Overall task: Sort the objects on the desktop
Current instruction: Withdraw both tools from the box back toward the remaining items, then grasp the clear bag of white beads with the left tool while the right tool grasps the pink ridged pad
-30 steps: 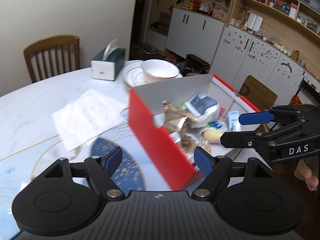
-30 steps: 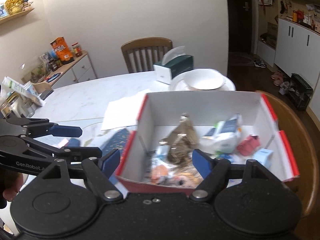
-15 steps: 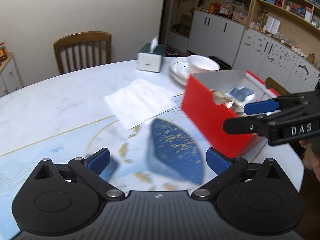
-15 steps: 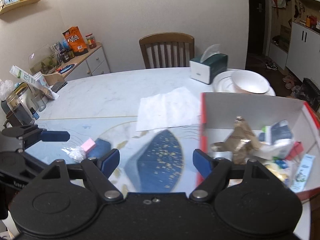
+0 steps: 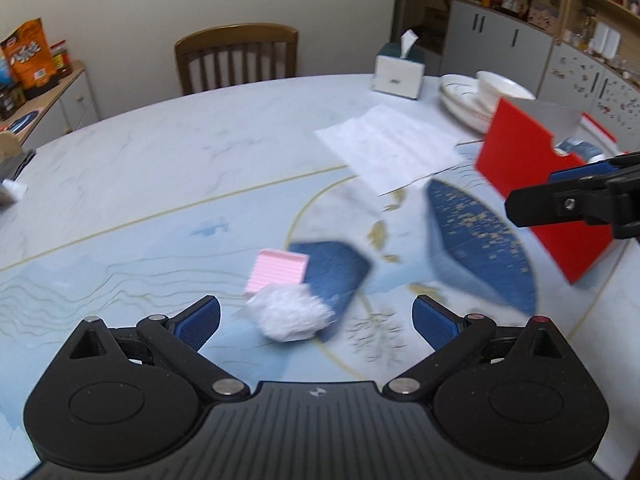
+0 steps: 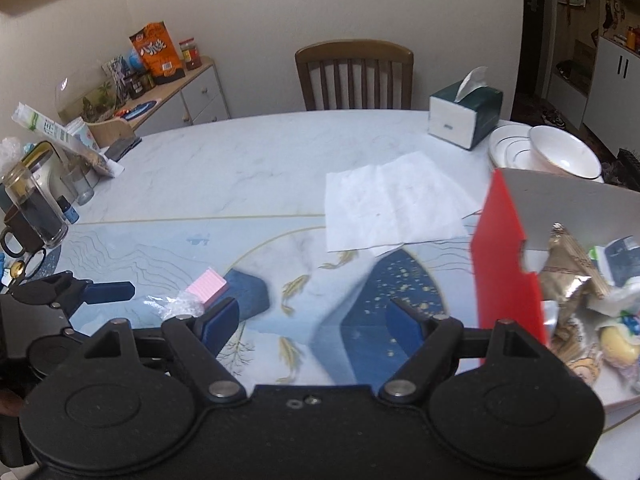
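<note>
A crumpled clear plastic wrapper (image 5: 288,314) lies on the table right in front of my open left gripper (image 5: 316,320), between its fingers. A pink sticky-note pad (image 5: 278,272) lies just behind it. Both show at the left of the right wrist view, the wrapper (image 6: 176,306) and the pad (image 6: 208,286). The red box (image 6: 504,260) with white inside stands at the right and holds a gold wrapper (image 6: 568,268) and several packets. It also shows in the left wrist view (image 5: 532,176). My right gripper (image 6: 314,320) is open and empty over the table, left of the box.
A white paper sheet (image 6: 388,204) lies mid-table. A tissue box (image 6: 464,118), stacked plates and a bowl (image 6: 560,152) stand at the far right. Jars and a dark mug (image 6: 32,216) crowd the left edge. A wooden chair (image 6: 354,74) stands behind the table.
Both grippers have swung left, away from the red box. The wrapper and pink pad have come into view in front of my left gripper. Both stay open and empty.
</note>
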